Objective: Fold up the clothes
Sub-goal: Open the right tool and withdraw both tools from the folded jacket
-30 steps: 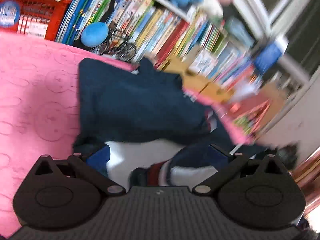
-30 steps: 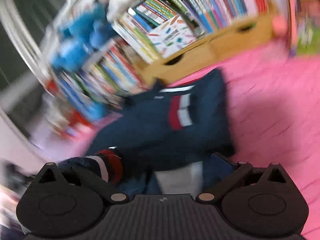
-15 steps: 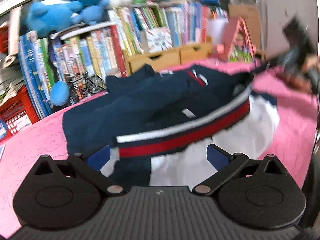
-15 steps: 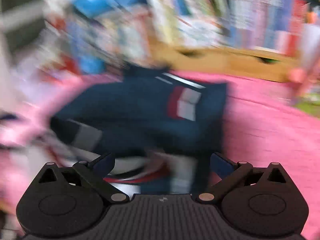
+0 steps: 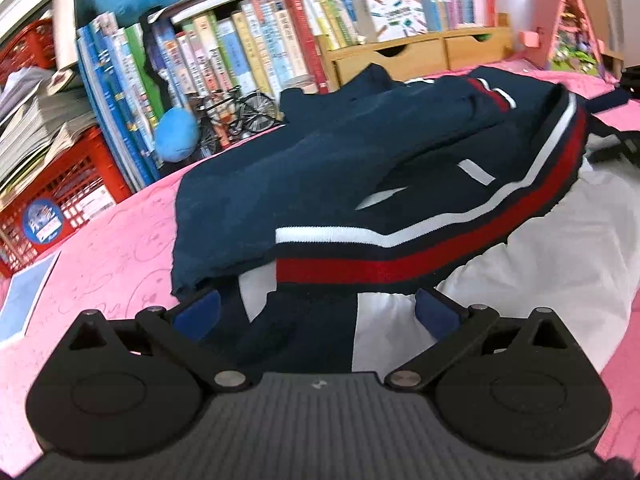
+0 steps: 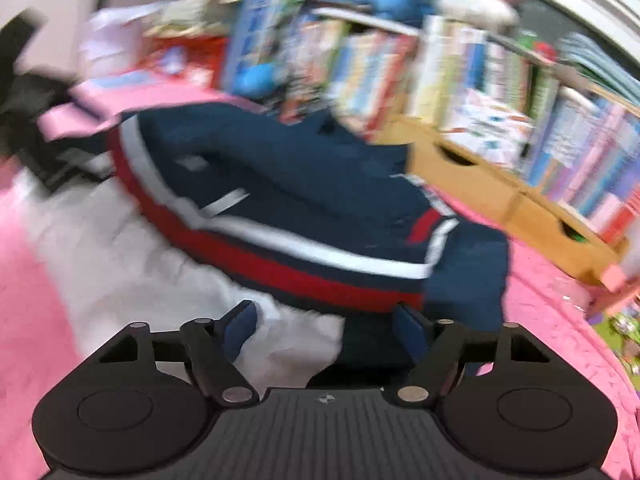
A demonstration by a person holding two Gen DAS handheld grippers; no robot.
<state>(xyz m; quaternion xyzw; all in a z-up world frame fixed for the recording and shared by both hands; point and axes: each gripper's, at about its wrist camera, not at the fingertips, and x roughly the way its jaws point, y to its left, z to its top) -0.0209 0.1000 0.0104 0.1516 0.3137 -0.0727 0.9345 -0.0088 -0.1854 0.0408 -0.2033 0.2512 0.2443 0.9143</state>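
Observation:
A navy sweater (image 5: 320,168) with a red and white band and a white lower part lies partly folded on the pink cloth (image 5: 104,264). It also shows in the right wrist view (image 6: 304,200), blurred. My left gripper (image 5: 316,312) is open, its blue pads on either side of the sweater's near edge. My right gripper (image 6: 326,326) is open over the sweater's other near edge, with cloth between the pads. The right gripper also shows at the right edge of the left wrist view (image 5: 624,148).
A bookshelf full of books (image 5: 248,52) and wooden drawers (image 5: 420,56) stand along the far side. A red crate (image 5: 60,200), a model bicycle (image 5: 236,116) and blue plush toys (image 5: 176,132) sit to the left. A pink stand (image 5: 560,16) is at the right.
Both grippers swung round to face the sweater's near hem. The sweater's upper part now lies folded over, with the red and white band across the middle. Both jaws stay open.

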